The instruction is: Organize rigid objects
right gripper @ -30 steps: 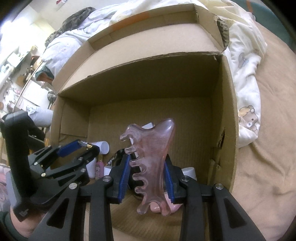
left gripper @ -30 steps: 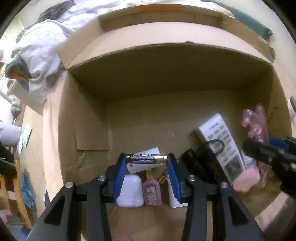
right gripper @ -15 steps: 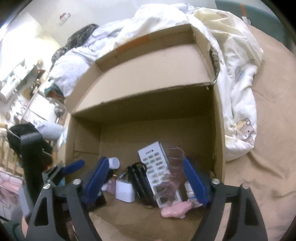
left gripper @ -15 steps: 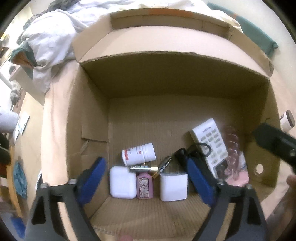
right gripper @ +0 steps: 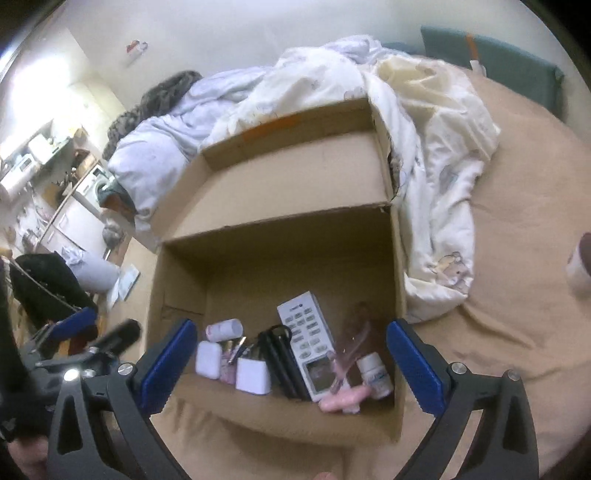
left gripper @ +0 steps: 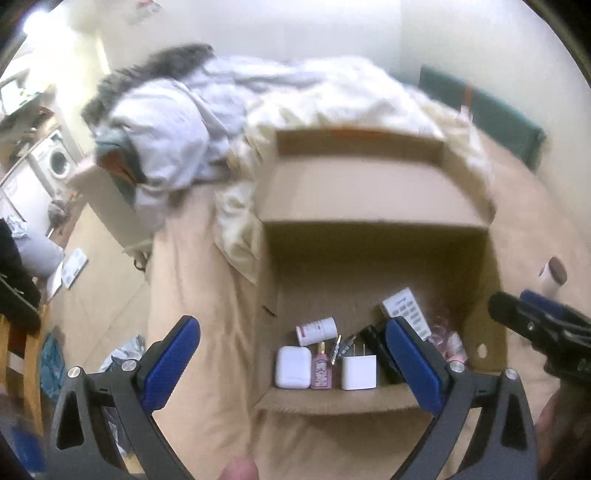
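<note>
Cardboard box (right gripper: 397, 266) sits beneath both wide, empty tongs (right gripper: 291, 363).

Cream walls (right gripper: 258, 33), tan bedsheet (right gripper: 517, 206), rumpled quilt (right gripper: 436, 122), washing machine (left gripper: 55, 164)

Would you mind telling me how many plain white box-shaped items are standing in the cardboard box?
2: a rounded white case at the left end of the front row, and a white plug adapter two places right, beyond the pink bottle. Others may be hidden.
</note>
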A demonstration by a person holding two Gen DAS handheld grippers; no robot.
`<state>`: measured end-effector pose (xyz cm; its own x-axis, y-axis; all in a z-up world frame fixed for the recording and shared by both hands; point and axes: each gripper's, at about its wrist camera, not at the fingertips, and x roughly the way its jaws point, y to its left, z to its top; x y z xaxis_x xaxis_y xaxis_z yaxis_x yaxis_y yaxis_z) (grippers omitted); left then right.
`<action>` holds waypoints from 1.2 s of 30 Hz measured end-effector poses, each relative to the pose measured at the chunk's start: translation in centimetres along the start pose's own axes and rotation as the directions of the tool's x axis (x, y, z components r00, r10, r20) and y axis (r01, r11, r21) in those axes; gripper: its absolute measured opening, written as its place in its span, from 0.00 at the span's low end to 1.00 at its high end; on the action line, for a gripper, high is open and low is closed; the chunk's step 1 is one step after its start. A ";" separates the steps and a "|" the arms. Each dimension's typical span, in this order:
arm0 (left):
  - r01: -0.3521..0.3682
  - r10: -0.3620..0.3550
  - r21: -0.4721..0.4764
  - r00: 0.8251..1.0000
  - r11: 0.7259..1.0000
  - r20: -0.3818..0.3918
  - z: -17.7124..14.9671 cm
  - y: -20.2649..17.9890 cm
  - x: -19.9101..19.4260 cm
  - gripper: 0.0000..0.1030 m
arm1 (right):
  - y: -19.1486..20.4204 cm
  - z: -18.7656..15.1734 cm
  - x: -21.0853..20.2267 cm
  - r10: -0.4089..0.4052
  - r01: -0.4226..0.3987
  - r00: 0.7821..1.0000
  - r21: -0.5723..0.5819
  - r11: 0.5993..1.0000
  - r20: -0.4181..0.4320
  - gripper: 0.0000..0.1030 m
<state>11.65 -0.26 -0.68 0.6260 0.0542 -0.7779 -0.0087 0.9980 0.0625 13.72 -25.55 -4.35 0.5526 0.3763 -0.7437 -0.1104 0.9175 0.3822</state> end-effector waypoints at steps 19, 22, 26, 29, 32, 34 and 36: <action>0.020 -0.006 -0.067 0.979 0.998 0.202 -6.3 2.0 -9.3 0.98 | 4.4 -6.6 -11.3 -0.009 0.057 0.965 -0.180 0.982 0.261 1.00; 0.013 0.002 -0.066 0.975 0.998 0.223 -7.0 1.7 -9.4 0.99 | 4.5 -8.0 -11.2 -0.020 0.076 0.957 -0.184 0.980 0.290 1.00; 0.021 -0.004 -0.069 0.972 0.997 0.236 -7.5 1.6 -9.3 0.99 | 4.4 -9.1 -10.7 -0.037 0.104 0.947 -0.195 0.975 0.320 1.00; -0.008 0.023 -0.072 0.975 0.997 0.221 -8.1 1.5 -8.6 0.99 | 4.3 -9.0 -10.7 -0.046 0.114 0.942 -0.187 0.976 0.332 1.00; 0.013 0.003 -0.093 0.985 0.996 0.175 -8.2 1.7 -7.6 0.99 | 3.9 -9.0 -10.2 -0.054 0.112 0.947 -0.168 0.979 0.318 1.00; 0.023 -0.007 -0.099 0.988 0.995 0.156 -8.1 1.8 -7.1 0.99 | 3.6 -9.0 -9.8 -0.057 0.108 0.951 -0.156 0.982 0.303 1.00; 0.021 -0.005 -0.102 0.988 0.995 0.152 -8.0 1.8 -6.9 0.99 | 3.4 -8.9 -9.6 -0.060 0.108 0.954 -0.150 0.983 0.294 1.00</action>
<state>1.11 1.40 -0.24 0.7371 0.0437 -0.6744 -0.0749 0.9970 -0.0173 0.64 -24.89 -0.81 0.7768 0.2660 -0.5708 -0.1729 0.9617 0.2129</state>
